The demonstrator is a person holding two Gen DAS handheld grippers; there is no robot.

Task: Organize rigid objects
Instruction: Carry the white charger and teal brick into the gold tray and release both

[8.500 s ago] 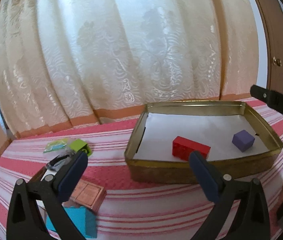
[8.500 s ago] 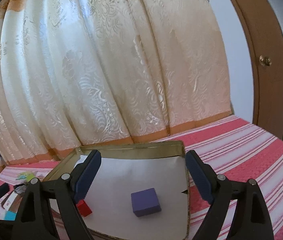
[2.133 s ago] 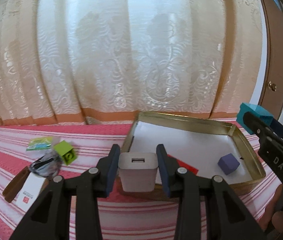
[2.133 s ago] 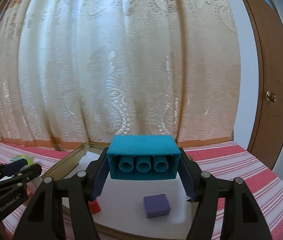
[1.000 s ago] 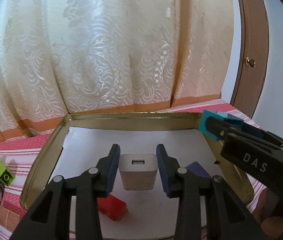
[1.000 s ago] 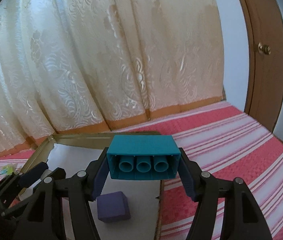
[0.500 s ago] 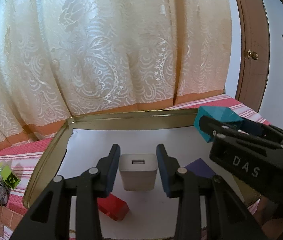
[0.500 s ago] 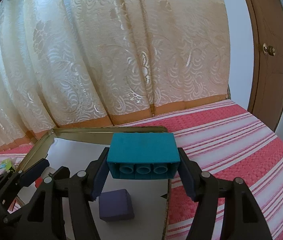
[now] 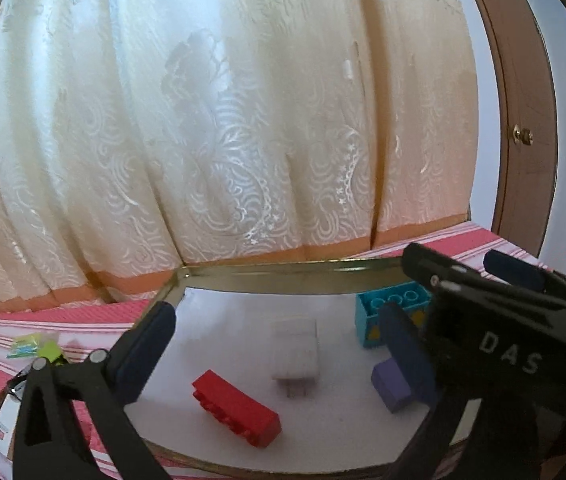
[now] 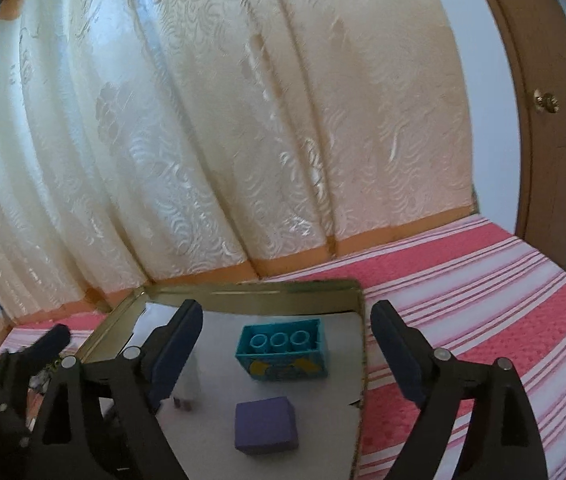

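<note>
teal brick point(image 10: 283, 354) and white charger point(image 9: 295, 354) lie in the tin tray point(image 9: 283, 270); both grippers' jaws spread, holding nothing.

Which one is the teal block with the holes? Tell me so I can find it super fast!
Look for the gold metal tray on the pink striped cloth. The teal block lies inside, toward the far right corner, beyond the purple cube. It alone shows three round tubes on top and yellow marks on its side.
</note>
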